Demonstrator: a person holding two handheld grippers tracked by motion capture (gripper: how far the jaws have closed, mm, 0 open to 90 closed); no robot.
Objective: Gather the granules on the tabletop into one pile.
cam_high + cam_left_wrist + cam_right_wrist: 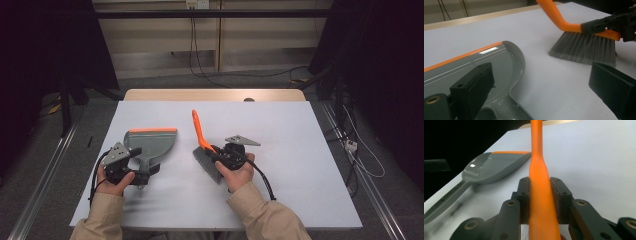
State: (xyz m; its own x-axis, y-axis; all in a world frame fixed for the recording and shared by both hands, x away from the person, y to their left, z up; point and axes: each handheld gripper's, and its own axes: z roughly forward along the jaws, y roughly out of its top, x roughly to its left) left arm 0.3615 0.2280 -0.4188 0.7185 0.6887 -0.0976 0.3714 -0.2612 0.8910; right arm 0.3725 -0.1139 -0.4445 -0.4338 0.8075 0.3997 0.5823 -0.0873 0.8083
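Bristles of the hand brush [584, 50] showed plainly in the left gripper view, splayed grey against the counter [280, 130], a detail the right gripper view did not give us. From that right view we saw our right hand-held gripper [541, 200] clenched on the brush's orange handle [537, 150], both pads pressed against its sides. In the high view the same right hand-held gripper [220, 156] held the brush near the middle of the counter, handle slanting up and away from us.

We saw the grey dustpan [150, 142] lying flat just left of the brush, its orange lip [152, 130] on the far side. Our left hand-held gripper [142, 167] sat at the dustpan's handle; in its own view the jaws stood wide apart, one over the pan [486, 62], released.

White sheeting covered the counter, with a wooden edge [215, 95] at the back. Beyond lay grey floor, cables and dark curtains. We had open surface to the right and at the far end.
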